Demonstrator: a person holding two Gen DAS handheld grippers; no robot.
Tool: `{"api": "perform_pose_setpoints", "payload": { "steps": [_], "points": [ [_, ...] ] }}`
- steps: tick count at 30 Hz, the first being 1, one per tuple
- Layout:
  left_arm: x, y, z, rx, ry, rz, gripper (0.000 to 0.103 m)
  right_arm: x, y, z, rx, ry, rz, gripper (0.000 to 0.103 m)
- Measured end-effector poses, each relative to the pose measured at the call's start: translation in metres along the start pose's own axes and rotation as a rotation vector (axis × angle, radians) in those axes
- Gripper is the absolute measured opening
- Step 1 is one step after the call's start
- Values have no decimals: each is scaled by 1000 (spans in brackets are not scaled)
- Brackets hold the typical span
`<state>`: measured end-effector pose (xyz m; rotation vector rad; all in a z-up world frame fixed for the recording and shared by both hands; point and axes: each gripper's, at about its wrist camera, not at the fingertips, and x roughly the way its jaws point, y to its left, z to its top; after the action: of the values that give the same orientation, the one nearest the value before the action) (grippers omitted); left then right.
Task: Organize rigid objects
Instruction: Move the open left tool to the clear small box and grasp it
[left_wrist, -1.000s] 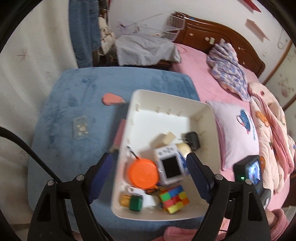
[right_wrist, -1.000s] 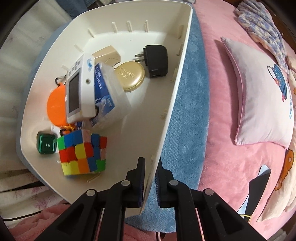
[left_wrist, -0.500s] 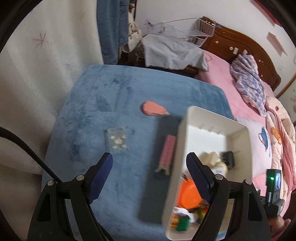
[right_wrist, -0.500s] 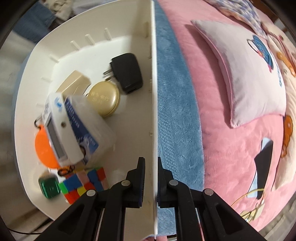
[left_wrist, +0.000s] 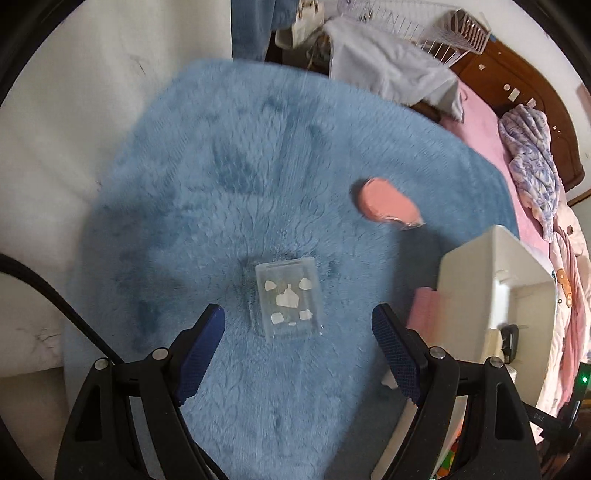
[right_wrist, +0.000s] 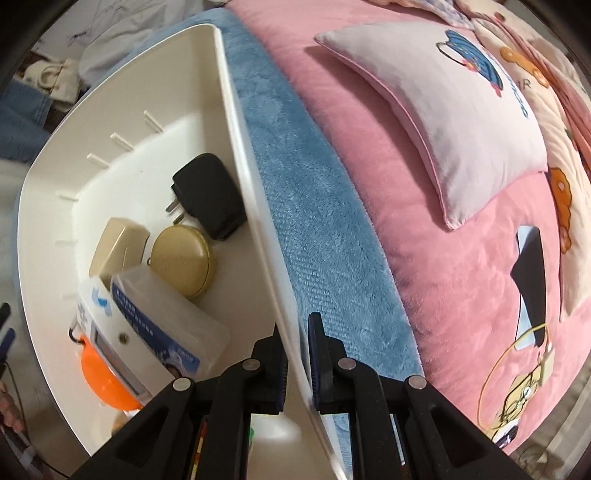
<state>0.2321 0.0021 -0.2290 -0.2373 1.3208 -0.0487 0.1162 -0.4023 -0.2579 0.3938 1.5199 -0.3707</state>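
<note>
My left gripper (left_wrist: 297, 341) is open and empty, low over a clear plastic case (left_wrist: 289, 297) with white shapes that lies on the blue rug between the fingers. A salmon oval object (left_wrist: 386, 203) lies further off to the right; a pink bar (left_wrist: 424, 312) lies beside the white bin (left_wrist: 480, 280). My right gripper (right_wrist: 297, 360) is shut on the white bin's side wall (right_wrist: 251, 206). The bin holds a black charger (right_wrist: 208, 195), a gold round tin (right_wrist: 183, 260), a beige block (right_wrist: 118, 243), a translucent box (right_wrist: 166, 321), a white device and an orange disc (right_wrist: 101, 382).
The blue plush rug (left_wrist: 258, 166) covers the bed corner next to a white wall (left_wrist: 92, 74). A pink bedspread (right_wrist: 443, 277), a pillow (right_wrist: 454, 110) and a wooden headboard (left_wrist: 524, 103) lie to the right. Clothes and a wire rack (left_wrist: 424, 33) are behind.
My left gripper has moved left off the bin and down toward the clear case, now centred between its fingers. My right gripper has kept its grip while the bin has shifted and tilted.
</note>
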Motion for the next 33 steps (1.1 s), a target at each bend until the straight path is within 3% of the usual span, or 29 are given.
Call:
{"api": "perform_pose_setpoints", "payload": {
  "steps": [9,14,18,24,27,33],
  "points": [
    [43,15,7,-84,104,-35,84,-2,8,1,47,13,-64,14],
    [56,15,7,-108,163,-1,83,-2,11,2,70,18,-92,16],
    [56,15,7,-118,166,21,81,-3,11,3,82,21,-95,16],
    [56,9,6,-87,157,88,67,-2,13,2,80,11,-109,18],
    [57,2,9,-65,154,128,54,-3,14,1,79,5,-114,18],
    [52,7,8,-72,154,112,53,-5,16,-2,72,-8,-122,18]
  ]
}}
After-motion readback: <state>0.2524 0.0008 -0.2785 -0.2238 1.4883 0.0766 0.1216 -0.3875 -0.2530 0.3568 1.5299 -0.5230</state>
